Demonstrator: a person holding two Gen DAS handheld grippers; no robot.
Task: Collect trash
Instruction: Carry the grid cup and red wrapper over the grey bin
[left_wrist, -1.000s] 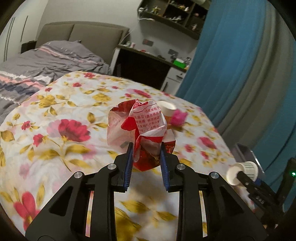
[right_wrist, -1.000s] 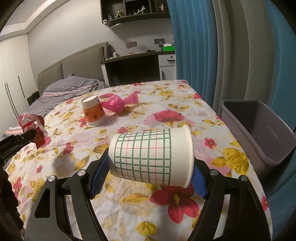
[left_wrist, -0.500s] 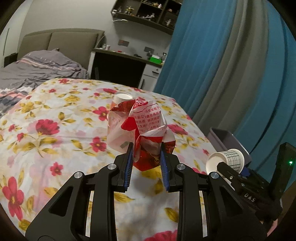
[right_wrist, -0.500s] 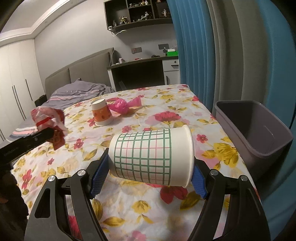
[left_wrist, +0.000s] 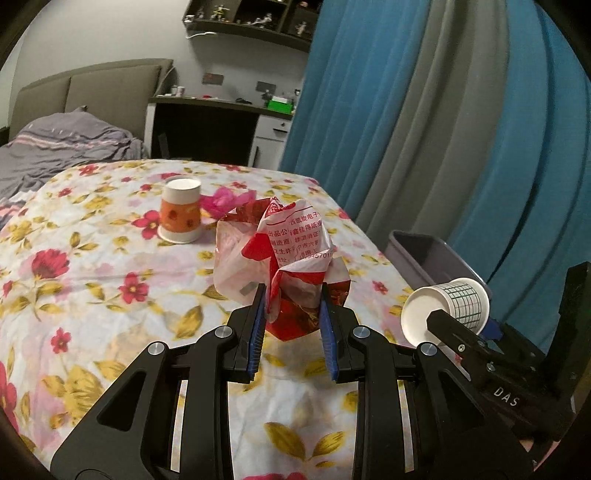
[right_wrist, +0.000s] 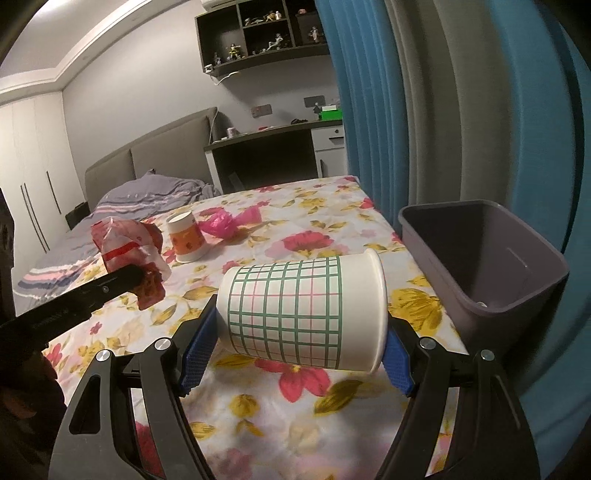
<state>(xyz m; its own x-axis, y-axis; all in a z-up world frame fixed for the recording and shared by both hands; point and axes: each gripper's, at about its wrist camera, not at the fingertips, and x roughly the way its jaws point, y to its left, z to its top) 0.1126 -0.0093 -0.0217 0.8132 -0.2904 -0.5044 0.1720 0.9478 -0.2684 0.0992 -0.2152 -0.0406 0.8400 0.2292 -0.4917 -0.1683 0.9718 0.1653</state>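
Both grippers grip trash: left gripper (left_wrist: 292, 325) clamps wrapper (left_wrist: 280, 254), right gripper (right_wrist: 295, 347) cup (right_wrist: 301, 314).

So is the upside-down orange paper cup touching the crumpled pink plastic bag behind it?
Cannot tell. In the right wrist view the orange cup and pink bag overlap at the edge, with neither contact nor gap showing plainly.

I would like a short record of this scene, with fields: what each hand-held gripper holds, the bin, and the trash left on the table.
left hand-held gripper: shut on crumpled red-white wrapper
right hand-held gripper: shut on checked paper cup, lying sideways
bin: grey, open, at the table's right edge
left on tablecloth: orange cup upside down, pink bag beside it
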